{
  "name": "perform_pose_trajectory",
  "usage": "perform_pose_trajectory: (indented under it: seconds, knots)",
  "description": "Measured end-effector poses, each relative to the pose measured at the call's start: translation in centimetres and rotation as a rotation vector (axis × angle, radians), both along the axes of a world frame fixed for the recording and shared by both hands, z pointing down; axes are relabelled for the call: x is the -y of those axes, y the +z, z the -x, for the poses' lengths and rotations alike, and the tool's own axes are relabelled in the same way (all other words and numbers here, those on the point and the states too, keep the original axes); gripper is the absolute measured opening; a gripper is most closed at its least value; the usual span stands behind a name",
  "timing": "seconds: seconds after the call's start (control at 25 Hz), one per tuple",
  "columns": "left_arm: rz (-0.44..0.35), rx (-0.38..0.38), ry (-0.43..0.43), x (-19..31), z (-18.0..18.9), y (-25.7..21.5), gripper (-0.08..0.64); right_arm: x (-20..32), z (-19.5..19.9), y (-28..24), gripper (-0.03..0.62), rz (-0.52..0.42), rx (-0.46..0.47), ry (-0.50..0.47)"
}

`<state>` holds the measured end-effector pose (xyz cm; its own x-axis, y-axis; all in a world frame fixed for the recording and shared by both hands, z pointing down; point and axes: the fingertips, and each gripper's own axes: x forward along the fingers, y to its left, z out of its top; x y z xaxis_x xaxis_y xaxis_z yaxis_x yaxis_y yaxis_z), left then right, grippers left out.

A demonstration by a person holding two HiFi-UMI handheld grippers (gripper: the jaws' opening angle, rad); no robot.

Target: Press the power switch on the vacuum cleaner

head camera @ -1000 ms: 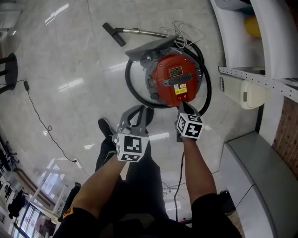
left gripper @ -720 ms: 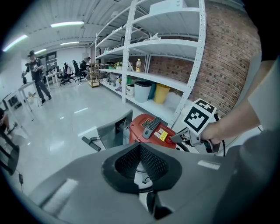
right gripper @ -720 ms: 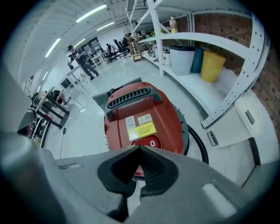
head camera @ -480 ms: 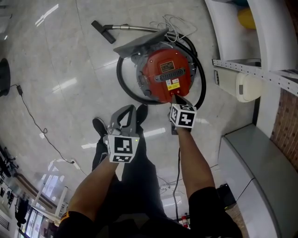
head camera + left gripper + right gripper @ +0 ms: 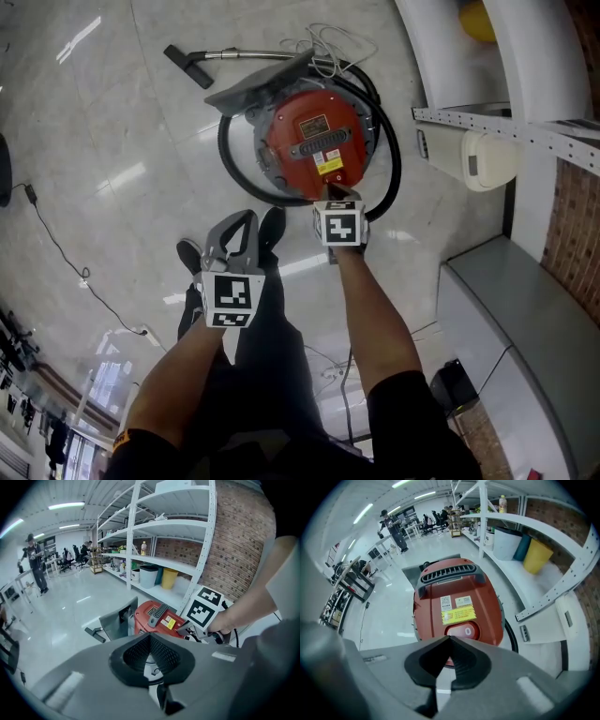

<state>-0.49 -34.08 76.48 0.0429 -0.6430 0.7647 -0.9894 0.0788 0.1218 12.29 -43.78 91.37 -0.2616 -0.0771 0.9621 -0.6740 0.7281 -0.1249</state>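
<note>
Right tool (image 5: 450, 638) near power switch (image 5: 462, 631)

The vacuum cleaner (image 5: 314, 150) stands on the floor (image 5: 122, 141), with its hose (image 5: 225, 161) looped around its body. Behind it lie the wand with floor nozzle (image 5: 234, 54) and a loose cord bundle (image 5: 335, 47). The shelving unit (image 5: 525, 131) stands to its right. The right gripper (image 5: 332, 199) sits at its near edge, just short of the power switch (image 5: 465, 631). The left gripper (image 5: 242, 225) is nearer the person, in front and to the left. A thin cable (image 5: 61, 248) trails well to its left.
</note>
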Motion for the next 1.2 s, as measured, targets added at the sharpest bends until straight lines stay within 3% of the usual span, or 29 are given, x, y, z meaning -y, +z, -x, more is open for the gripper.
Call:
perform_pose_trajectory:
  seconds: [0.16, 0.32, 0.48, 0.6, 0.96, 1.2]
  knots:
    - [-0.002, -0.002, 0.016, 0.1, -0.5, -0.2, 0.014, -0.5, 0.0, -0.4, -0.009, -0.004, 0.027, 0.022]
    - [-0.001, 0.002, 0.046, 0.0, -0.6, -0.6, 0.014, -3.7, 0.1, -1.5, -0.009, 0.049, 0.082, 0.061]
    - [0.001, 0.008, 0.110, -0.8, -1.1, -1.2, 0.014, -7.9, -1.8, -2.3, -0.009, 0.091, 0.069, 0.069]
    - [-0.020, 0.010, 0.151, -1.5, -0.9, -2.1, 0.014, -9.9, -3.2, -3.5, -0.009, 0.091, 0.068, 0.126]
    - [-0.093, -0.035, 0.261, -7.2, 1.6, -5.7, 0.014, -14.8, -3.8, -10.7, -0.009, -0.065, 0.126, 0.397]
    - [-0.165, -0.099, 0.398, -13.3, 3.0, -9.3, 0.014, -22.8, -2.2, -15.4, -0.009, -0.166, 0.160, 0.556]
